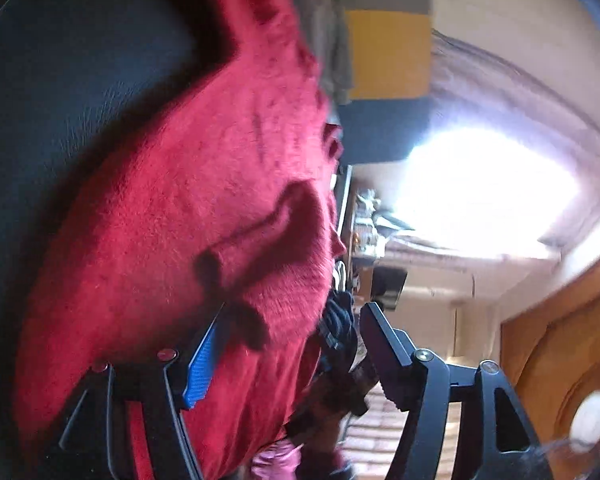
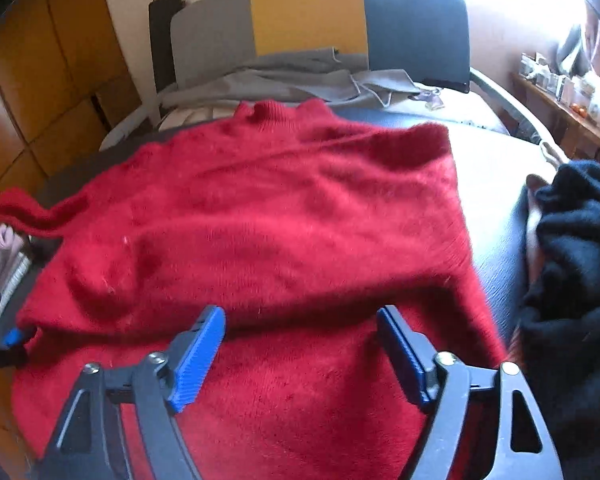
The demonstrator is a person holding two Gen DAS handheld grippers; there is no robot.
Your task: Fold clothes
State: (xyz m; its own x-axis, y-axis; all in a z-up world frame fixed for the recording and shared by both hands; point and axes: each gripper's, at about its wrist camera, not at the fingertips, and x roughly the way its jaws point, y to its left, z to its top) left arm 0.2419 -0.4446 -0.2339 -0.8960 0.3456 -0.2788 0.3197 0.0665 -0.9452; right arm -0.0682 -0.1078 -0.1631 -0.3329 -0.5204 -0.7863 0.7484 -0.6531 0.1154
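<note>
- A red sweater (image 2: 268, 216) lies spread on a dark surface (image 2: 496, 256), neck toward the far edge, one sleeve trailing off to the left.
- The right gripper (image 2: 300, 350) hovers over the sweater's near hem, its jaws wide apart with only fabric below them, nothing pinched.
- The left gripper (image 1: 288, 354), rolled sideways at the sweater's left edge, has its jaws spread too; red knit (image 1: 188, 208) drapes between them, ungripped.
- A black garment (image 2: 576, 252) sits bunched at the right edge; grey cloth (image 2: 284, 76) lies beyond the neck.
</note>
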